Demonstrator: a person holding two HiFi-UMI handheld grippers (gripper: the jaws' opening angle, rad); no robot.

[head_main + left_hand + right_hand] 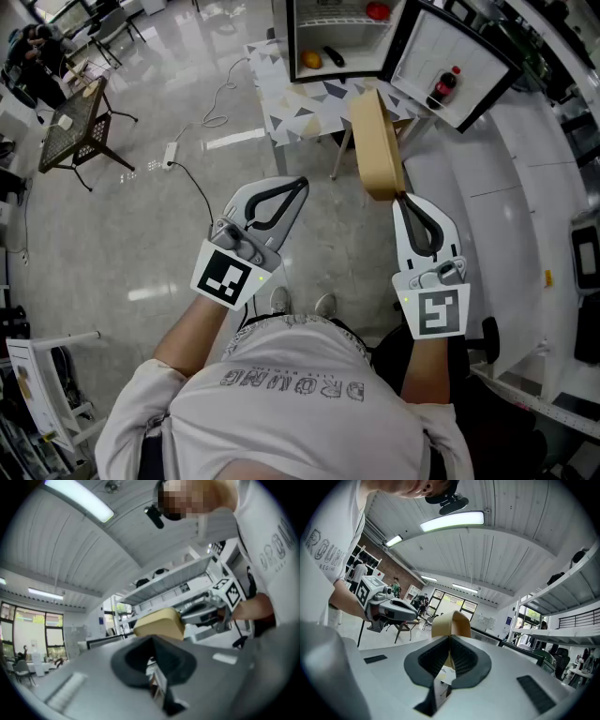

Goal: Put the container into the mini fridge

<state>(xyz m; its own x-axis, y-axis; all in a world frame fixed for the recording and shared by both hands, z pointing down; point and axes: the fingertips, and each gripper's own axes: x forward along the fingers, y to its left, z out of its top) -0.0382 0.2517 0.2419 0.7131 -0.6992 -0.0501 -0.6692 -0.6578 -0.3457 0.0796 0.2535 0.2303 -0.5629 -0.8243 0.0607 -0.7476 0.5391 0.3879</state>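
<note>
Your right gripper [405, 199] pinches the tan container's [377, 141] edge, held in the air; only the head view shows the open mini fridge [342, 33] ahead; your left gripper [300, 185] is closed, empty.

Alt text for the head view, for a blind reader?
Seen from above, the right gripper clamps the edge of a tan container, held toward an open mini fridge on a patterned table. The left gripper is shut and empty.

A power strip [171, 152] lies on the floor [122, 234] at ten o'clock, a mesh table [71, 122] beyond it, a patterned table [281, 101] at twelve, a red-capped bottle [444, 88] at one.
</note>
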